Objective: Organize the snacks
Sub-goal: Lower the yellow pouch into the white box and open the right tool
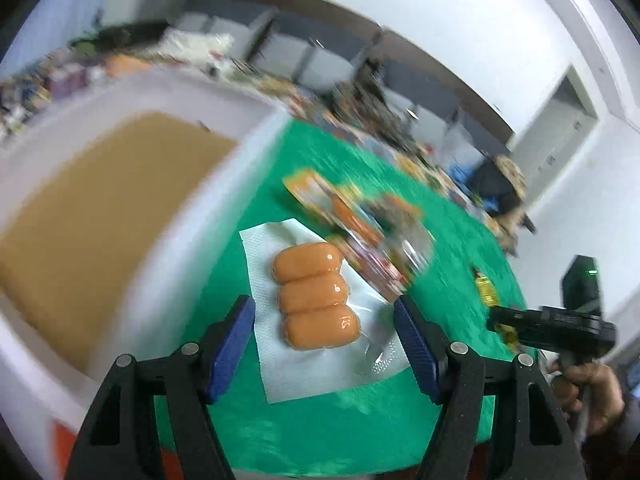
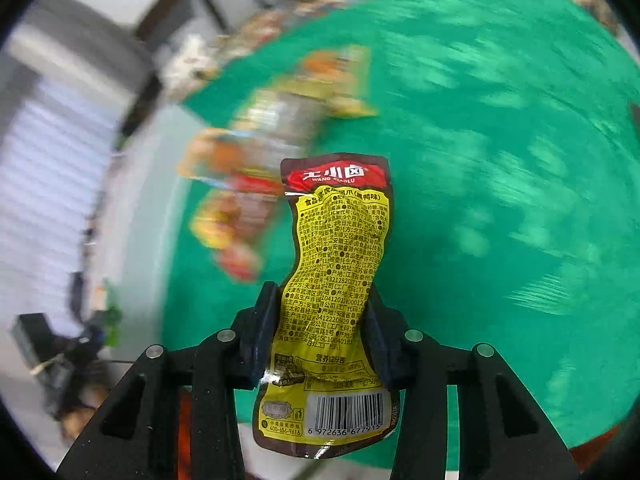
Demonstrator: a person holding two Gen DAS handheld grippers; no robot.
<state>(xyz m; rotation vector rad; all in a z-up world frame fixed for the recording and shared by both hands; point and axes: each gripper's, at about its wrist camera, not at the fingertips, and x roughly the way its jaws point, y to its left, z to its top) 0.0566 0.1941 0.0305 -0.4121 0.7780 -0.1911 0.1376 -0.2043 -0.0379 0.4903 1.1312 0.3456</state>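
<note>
So in the left wrist view, far left there's a white bin (image 1: 132, 264) with a brown cardboard-looking bottom, sitting at the edge of the green cloth (image 1: 328, 416); moving right, the left gripper (image 1: 325, 350) points down at an angle over the cloth, blue pads standing well apart with nothing pinched; between them, lower down on the table, lies a clear vacuum pack of three sausages (image 1: 316, 294) on its white backing; looks like it's just lying there, not touched by either pad. Just beyond it there's a blurry pile of snack packets (image 1: 360, 224), orange and mixed colours, can't read any of them; further right the right gripper (image 1: 508, 320) pokes in from the edge as a black body with a hand (image 1: 592, 392) wrapped on its handle; something yellow shows at its tip, but this view is too smeared to say more.

The right wrist view fills that in; the pile of packets is at left there too, all blur; in the middle the right gripper's jaws are squeezed in on a yellow-and-brown snack pouch (image 2: 336, 292), pads pressing its waist so the foil crumples; red logo end points away, barcode end hangs toward the camera; the pouch is lifted clear of the green cloth, which spreads out to the right.
</note>
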